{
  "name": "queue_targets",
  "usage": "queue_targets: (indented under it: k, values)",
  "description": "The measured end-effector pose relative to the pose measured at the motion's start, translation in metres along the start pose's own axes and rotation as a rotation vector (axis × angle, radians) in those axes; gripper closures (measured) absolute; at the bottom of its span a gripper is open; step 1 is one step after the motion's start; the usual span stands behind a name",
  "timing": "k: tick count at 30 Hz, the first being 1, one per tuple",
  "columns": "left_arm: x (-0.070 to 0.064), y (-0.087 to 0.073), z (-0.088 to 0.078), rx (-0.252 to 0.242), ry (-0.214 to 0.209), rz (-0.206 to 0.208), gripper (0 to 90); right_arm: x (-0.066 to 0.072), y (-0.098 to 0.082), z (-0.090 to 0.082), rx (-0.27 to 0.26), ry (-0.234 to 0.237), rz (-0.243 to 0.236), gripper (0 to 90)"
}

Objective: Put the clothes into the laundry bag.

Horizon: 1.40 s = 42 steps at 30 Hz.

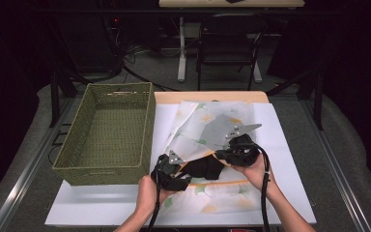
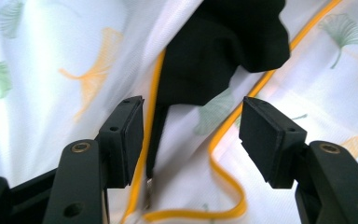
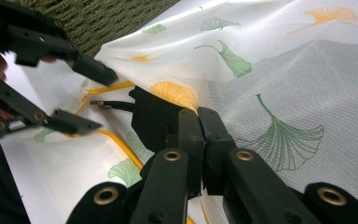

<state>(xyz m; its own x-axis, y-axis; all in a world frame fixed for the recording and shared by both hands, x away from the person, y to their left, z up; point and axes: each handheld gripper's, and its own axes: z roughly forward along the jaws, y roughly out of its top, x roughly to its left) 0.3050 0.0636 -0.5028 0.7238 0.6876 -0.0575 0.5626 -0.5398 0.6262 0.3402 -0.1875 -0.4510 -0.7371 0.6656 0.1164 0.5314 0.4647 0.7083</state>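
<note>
Now the sheer leaf-print cloth (image 1: pixel 207 130) lies just right of the wicker basket (image 1: pixel 108 133); right tool (image 3: pixel 198 122) clamped on its fold, left tool (image 2: pixel 191 135) apart over the orange hem (image 2: pixel 223 140). Light, floppy, slippery stuff: grip the hem.

A sheer white cloth (image 1: pixel 207 128) printed with green and orange ginkgo leaves and edged in an orange-yellow trim (image 2: pixel 223 140) lies across a white table cover (image 1: pixel 280 145), a black fabric piece (image 1: pixel 205 166) at its near middle. To the left stands an olive-green woven basket (image 1: pixel 72 150). Both grippers, left (image 1: pixel 174 176) and right (image 1: pixel 236 154), are black with grey plates.
</note>
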Motion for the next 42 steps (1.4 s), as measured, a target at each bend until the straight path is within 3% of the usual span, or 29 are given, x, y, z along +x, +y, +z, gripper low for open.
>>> queue_targets:
  k: [8,11,16,21,30,37,42]
  values:
    - [0.006,0.001,-0.008,0.008,0.066,0.022,37.3,0.001,0.0,0.0,0.006,0.002,-0.002,89.1]
    - [0.008,0.004,-0.005,0.011,0.098,0.035,37.8,0.001,-0.001,-0.001,0.005,0.0,-0.004,89.1]
    - [0.01,0.008,0.009,0.038,0.114,0.052,39.3,0.001,-0.001,-0.002,0.006,0.0,-0.004,89.1]
    - [0.009,0.009,0.017,0.036,0.115,0.056,48.7,0.001,-0.002,-0.003,0.007,0.001,-0.001,89.1]
    - [0.009,0.007,0.018,0.001,0.097,0.066,75.4,0.001,-0.004,-0.004,0.008,-0.002,-0.002,89.1]
    - [0.011,0.005,0.018,-0.009,0.082,0.063,85.1,0.001,-0.004,-0.003,0.014,0.001,-0.004,89.1]
    - [0.01,0.005,0.017,-0.015,0.079,0.063,87.0,0.002,-0.005,-0.003,0.015,0.001,-0.005,89.1]
